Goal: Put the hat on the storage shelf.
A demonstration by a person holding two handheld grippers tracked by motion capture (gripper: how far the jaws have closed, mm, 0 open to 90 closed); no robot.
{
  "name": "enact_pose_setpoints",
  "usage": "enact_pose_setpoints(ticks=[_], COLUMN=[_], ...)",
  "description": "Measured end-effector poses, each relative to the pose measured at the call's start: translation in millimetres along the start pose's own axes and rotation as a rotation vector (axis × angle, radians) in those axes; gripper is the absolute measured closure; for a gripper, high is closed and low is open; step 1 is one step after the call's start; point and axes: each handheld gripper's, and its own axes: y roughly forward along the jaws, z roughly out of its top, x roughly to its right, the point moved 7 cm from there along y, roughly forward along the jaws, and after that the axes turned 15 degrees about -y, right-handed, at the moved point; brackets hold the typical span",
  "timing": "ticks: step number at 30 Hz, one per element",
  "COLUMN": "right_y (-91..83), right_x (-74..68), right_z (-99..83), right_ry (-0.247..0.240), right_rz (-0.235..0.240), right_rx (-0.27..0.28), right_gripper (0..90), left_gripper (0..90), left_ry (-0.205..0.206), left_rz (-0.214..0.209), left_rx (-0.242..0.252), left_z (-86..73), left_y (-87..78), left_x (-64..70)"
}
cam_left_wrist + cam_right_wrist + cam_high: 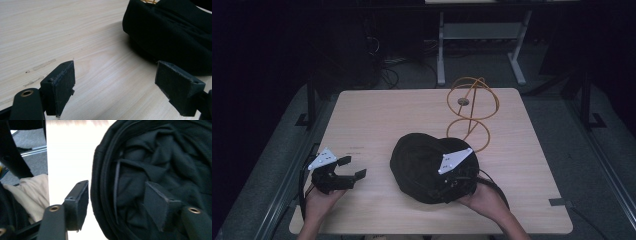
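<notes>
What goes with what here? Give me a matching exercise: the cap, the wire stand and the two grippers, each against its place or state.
Things:
1. black cap
2. wire stand
3. left gripper
4. right gripper

Places or states:
a. open over bare wood, beside the cap
b. upright at the far side of the table
c. lying mid-table, hollow side up
d. open, jaws astride the cap's rim

Pairs: 1-c, 2-b, 3-a, 4-d
</notes>
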Motion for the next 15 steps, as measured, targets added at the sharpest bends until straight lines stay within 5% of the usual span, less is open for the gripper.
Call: enact_pose_setpoints(ticks=[15], right_y=[44.2], right_x=[-12.3], right_z=[11.0], right_ry=[-0.050], right_rz=[0.044], right_rx=[-0.098], right_gripper=[56.0], left_gripper=[16.1], left_ry=[-0.017], left_rz=[-0.024], left_rx=[0.001], left_z=[1.3], left_y=[0.1], left_x=[3.0])
